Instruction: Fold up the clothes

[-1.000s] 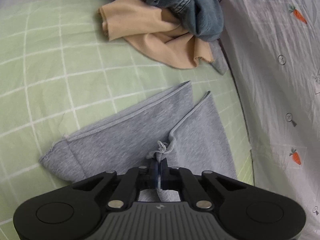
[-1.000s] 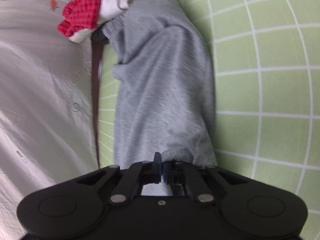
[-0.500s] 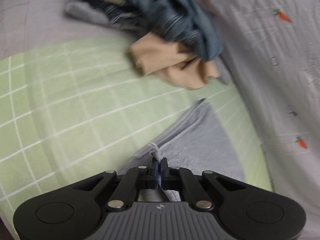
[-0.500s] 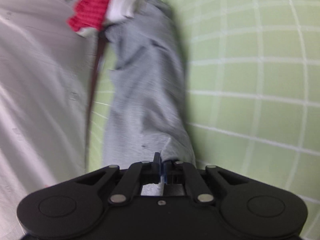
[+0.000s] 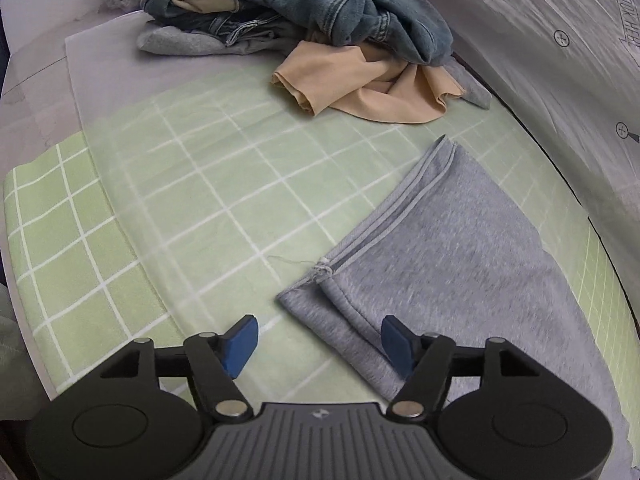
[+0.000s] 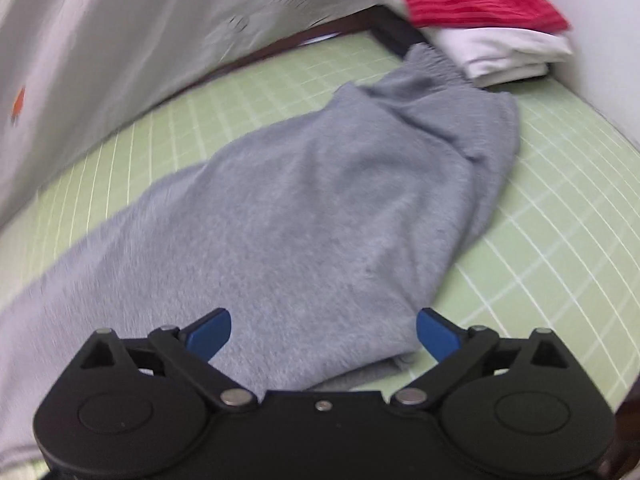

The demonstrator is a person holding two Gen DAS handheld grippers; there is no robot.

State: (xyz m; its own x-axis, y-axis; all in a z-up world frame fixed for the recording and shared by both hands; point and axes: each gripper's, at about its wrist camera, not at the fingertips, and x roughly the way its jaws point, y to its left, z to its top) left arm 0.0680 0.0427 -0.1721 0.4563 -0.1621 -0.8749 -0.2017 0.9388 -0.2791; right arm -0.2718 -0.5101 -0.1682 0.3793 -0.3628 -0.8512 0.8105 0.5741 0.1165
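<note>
A grey knit garment [image 5: 452, 248] lies folded lengthwise on the green checked sheet [image 5: 192, 200], its hemmed leg ends stacked near the middle of the left wrist view. My left gripper [image 5: 320, 342] hovers over the hem corner, jaws opening, pads apart and pressing nothing. In the right wrist view the same grey garment [image 6: 304, 208] stretches away toward its gathered waistband [image 6: 436, 64]. My right gripper [image 6: 323, 332] hangs above its near edge, jaws opening wide, cloth below them but not pinched.
A heap of blue denim [image 5: 320, 4] and a tan garment [image 5: 368, 80] lies at the far end in the left view. A folded red-and-white stack [image 6: 480, 20] sits beyond the waistband. A pale carrot-print cover [image 6: 120, 40] runs along one side.
Both grippers were shut on the grey garment and have let go, jaws now wide. The left one carried the hem over so the leg ends stack. The right one rolled and lifted.
</note>
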